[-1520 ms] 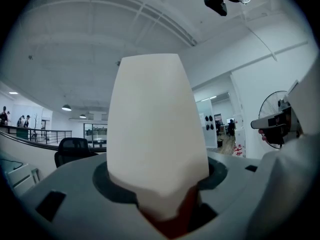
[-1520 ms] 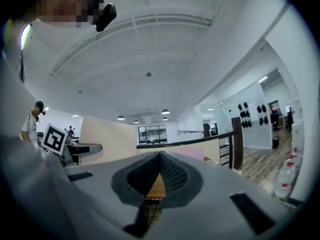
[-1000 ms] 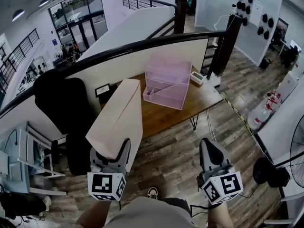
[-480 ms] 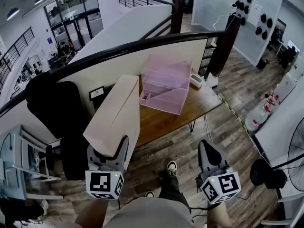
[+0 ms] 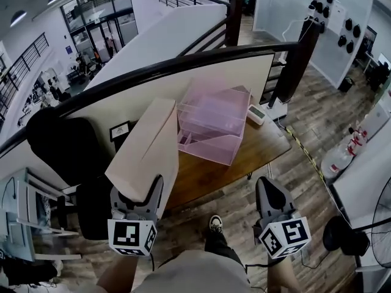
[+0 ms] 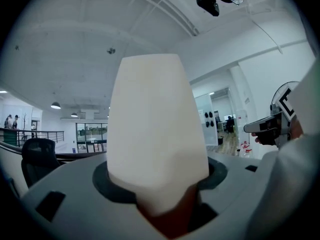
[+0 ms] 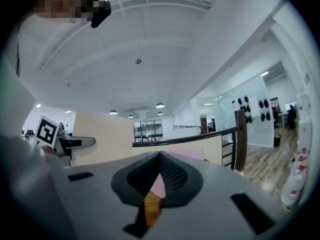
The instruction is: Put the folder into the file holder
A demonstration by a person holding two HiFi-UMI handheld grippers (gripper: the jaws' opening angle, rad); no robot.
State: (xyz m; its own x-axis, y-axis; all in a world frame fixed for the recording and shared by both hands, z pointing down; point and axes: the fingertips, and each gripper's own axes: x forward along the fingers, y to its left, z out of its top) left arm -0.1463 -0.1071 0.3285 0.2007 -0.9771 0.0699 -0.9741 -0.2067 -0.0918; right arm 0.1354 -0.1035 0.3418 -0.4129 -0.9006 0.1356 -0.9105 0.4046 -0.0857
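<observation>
My left tongs [image 5: 139,193] grip the folder [image 5: 149,148] by its near end. My right tongs [image 5: 270,195] are clenched on nothing. The holder [image 5: 211,127] stands ahead, between them, on the worktop [image 5: 201,173]. I judge this the carry. Next, reach forward and line the folder up with a slot.

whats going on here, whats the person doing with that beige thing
A person holds a gripper in each hand, facing a wooden desk. The left gripper has its jaws clamped on the lower end of a beige folder, held up in the air short of the desk. A pink file holder sits on the desk; the folder is not yet in it. The right gripper is empty, jaws together.
</observation>
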